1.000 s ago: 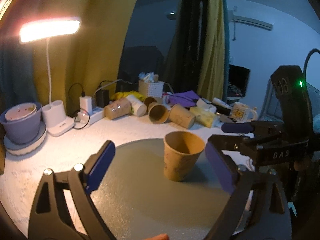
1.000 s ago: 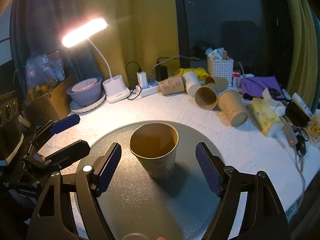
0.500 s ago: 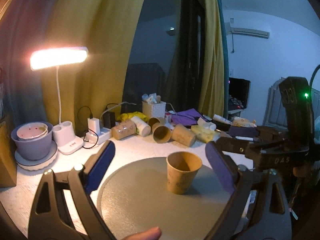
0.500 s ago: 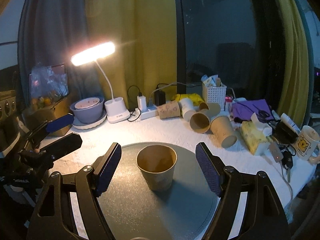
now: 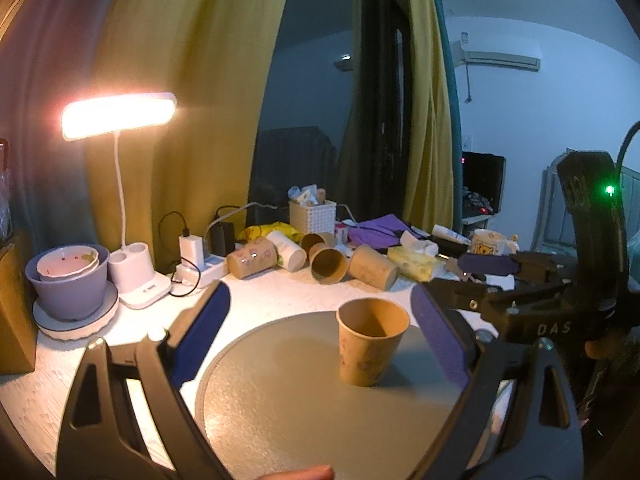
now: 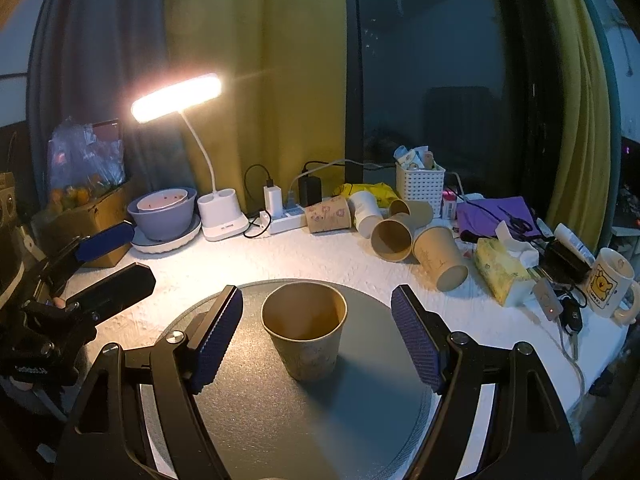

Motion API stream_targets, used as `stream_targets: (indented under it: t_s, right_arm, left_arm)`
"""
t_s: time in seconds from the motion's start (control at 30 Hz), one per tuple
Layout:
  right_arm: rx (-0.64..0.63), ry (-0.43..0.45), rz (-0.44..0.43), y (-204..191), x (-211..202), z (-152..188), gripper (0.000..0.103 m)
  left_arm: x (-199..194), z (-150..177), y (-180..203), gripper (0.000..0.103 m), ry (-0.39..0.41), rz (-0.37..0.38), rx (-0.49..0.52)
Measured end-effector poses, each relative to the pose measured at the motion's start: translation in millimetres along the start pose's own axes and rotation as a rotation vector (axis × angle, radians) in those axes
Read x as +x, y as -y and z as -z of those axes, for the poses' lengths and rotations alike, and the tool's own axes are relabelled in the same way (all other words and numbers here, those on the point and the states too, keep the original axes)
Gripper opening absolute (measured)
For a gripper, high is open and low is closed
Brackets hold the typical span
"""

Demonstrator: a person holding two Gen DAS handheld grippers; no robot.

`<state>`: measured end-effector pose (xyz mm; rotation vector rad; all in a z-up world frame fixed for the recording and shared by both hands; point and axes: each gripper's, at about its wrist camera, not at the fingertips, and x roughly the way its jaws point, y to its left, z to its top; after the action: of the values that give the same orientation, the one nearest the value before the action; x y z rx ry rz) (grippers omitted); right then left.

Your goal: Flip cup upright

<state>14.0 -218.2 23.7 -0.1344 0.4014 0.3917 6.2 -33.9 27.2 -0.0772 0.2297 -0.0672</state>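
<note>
Both my tongs spread wide, gripping nothing: left gripper (image 5: 320, 336), right gripper (image 6: 318, 338). 1 brown paper cup (image 6: 304, 330) stands upright, mouth up, on the round grey turntable (image 6: 256, 420), between the blue pads (image 6: 416, 340), untouched.

— What are you working on?
— Your white table (image 6: 304, 256), with a round grey mat (image 6: 360, 412) lying on it near you.
— What sits on that mat?
— One paper cup (image 6: 306, 330), upright, mouth up.
— And behind it?
— Your lit desk lamp (image 6: 222, 220), a power strip (image 6: 286, 220), several tipped paper cups (image 6: 416, 240), a tissue pack (image 6: 502, 276) and a mug (image 6: 610, 288).
</note>
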Motion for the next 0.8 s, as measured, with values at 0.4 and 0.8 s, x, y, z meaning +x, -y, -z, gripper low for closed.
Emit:
stream_targets:
  t_s: [0.4,0.8]
  right_arm:
    - [-0.001,0.000,-0.002,0.1,0.0,0.1,0.080]
    - [0.000,-0.002,-0.002,-0.5,0.3,0.5,0.080]
  left_arm:
    - [1.1,1.7,2.0,0.093,-0.007,0.004,0.004]
    - [1.9,2.2,3.6,0.093,-0.014,0.010,0.008]
